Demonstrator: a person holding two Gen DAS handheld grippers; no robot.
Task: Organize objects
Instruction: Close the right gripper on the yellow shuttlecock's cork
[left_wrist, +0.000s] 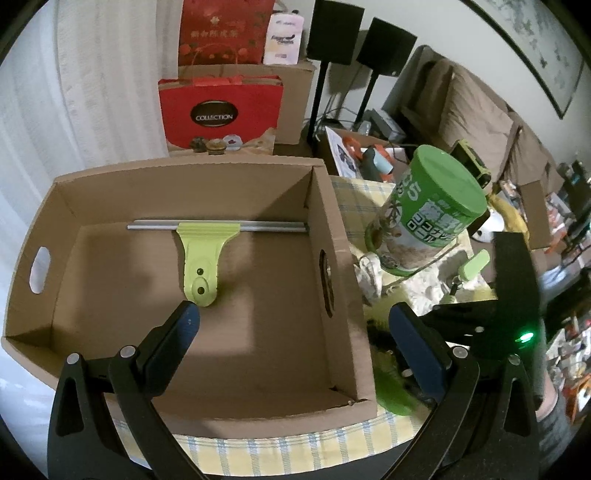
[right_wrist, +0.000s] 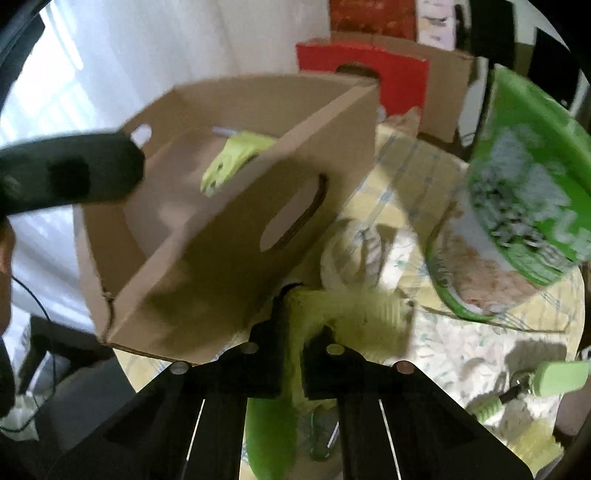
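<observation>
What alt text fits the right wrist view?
The right gripper is shut on the handle of a lime-green brush beside an open cardboard box on a checked tablecloth. A green squeegee lies in the box; a green canister stands to the right. The picture is blurred.

A lime squeegee (left_wrist: 201, 258) lies flat in the open cardboard box (left_wrist: 334, 229), just beyond the left claw (left_wrist: 295, 332); a blurred green brush (right_wrist: 295, 321), seemingly, sits pinched in the right claw (right_wrist: 301, 314).

lime squeegee (left_wrist: 201, 258), brown box (left_wrist: 332, 206), green canister (left_wrist: 432, 206)
</observation>
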